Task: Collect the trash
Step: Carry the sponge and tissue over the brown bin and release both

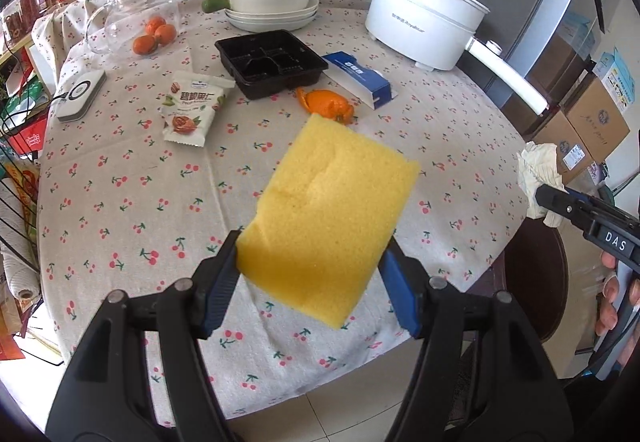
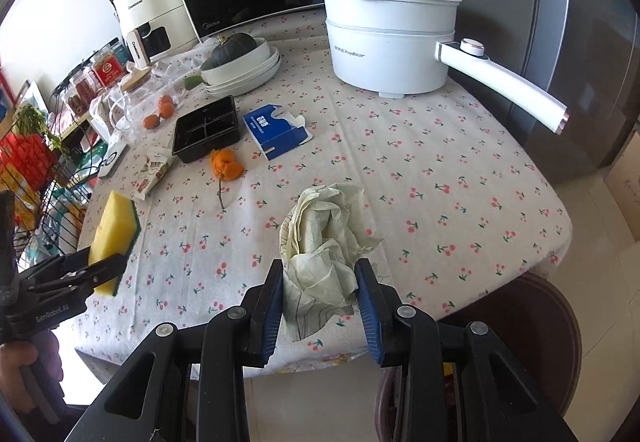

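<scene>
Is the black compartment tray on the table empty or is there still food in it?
Empty, as far as visible: the black tray shows only bare dark compartments in both wrist views, nothing inside.

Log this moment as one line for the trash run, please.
left gripper: shut on yellow sponge | right gripper: shut on crumpled paper | orange peel, snack wrapper: still on table
</scene>
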`<action>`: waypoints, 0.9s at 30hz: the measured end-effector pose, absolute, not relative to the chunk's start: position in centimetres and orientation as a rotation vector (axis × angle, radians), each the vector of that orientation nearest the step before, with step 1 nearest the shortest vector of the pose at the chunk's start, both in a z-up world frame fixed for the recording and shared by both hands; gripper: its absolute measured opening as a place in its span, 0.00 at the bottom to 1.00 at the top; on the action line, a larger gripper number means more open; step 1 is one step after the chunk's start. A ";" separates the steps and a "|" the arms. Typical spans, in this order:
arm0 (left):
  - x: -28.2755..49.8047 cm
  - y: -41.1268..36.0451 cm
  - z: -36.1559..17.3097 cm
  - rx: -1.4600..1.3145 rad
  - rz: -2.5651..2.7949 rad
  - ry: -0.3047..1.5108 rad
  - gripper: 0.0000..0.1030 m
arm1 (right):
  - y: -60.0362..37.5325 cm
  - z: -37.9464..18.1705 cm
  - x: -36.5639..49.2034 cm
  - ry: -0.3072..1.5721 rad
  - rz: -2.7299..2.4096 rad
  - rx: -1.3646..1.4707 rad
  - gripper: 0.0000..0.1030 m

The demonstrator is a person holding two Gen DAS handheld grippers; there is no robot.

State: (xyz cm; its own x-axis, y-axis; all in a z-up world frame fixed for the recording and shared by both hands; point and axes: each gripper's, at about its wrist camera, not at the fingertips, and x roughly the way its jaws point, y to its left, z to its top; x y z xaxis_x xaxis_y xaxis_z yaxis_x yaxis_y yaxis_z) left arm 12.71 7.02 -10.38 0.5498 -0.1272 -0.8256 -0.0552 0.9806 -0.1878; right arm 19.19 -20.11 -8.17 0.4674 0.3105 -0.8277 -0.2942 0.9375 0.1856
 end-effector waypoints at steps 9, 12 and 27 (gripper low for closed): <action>11.6 2.3 -10.6 -0.093 -0.139 0.987 0.66 | -28.8 -9.0 15.9 1.021 0.279 0.042 0.34; 11.6 1.0 -10.9 -0.078 -0.165 0.996 0.66 | -31.9 -9.9 14.8 1.034 0.229 0.044 0.34; 12.0 -7.9 -12.2 -0.009 -0.323 1.029 0.66 | -40.4 -14.1 12.0 1.131 0.098 0.088 0.37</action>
State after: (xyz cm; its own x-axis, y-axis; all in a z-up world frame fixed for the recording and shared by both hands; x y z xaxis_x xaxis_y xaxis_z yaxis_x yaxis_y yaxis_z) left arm 11.98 -7.92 -12.21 0.4723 -0.2680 -0.8397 0.2598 0.9527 -0.1579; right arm 12.03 -40.39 -14.10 0.4218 0.1229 -0.8983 -0.0340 0.9922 0.1198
